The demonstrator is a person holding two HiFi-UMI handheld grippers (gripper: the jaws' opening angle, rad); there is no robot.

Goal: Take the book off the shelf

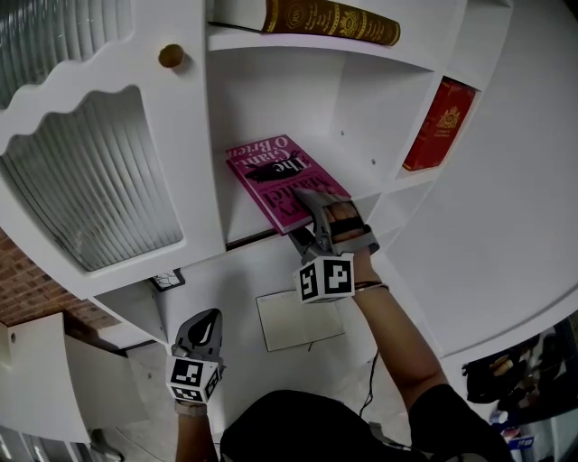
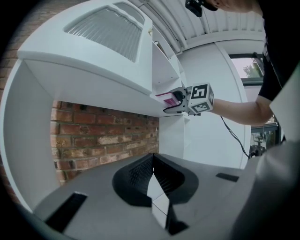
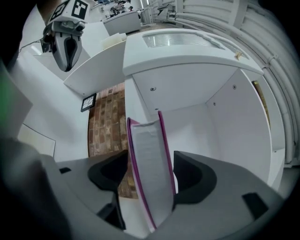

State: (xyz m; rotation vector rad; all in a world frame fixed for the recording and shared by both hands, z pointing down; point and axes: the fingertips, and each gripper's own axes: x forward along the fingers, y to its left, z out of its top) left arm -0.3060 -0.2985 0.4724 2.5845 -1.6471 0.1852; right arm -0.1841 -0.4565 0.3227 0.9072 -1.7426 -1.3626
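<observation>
A pink hardback book [image 1: 280, 176] lies flat on the white shelf [image 1: 271, 242], its near end sticking out over the shelf's front edge. My right gripper [image 1: 316, 215] straddles that near end. In the right gripper view the book [image 3: 152, 173] stands on edge between the jaws: the right pad lies against its cover and a gap shows at the left pad, so the right gripper [image 3: 150, 164] is open. My left gripper [image 1: 203, 323] hangs lower left, away from the shelf, shut and empty. From the left gripper view [image 2: 152, 161] I see the right gripper [image 2: 172, 104] at the book [image 2: 165, 97].
A brown gilt book [image 1: 330, 18] lies on the shelf above and a red book [image 1: 440, 126] stands in the right compartment. A ribbed-glass cabinet door [image 1: 90, 189] with a brass knob [image 1: 171, 56] stands left of the bay. Brick wall [image 2: 103, 136] shows behind.
</observation>
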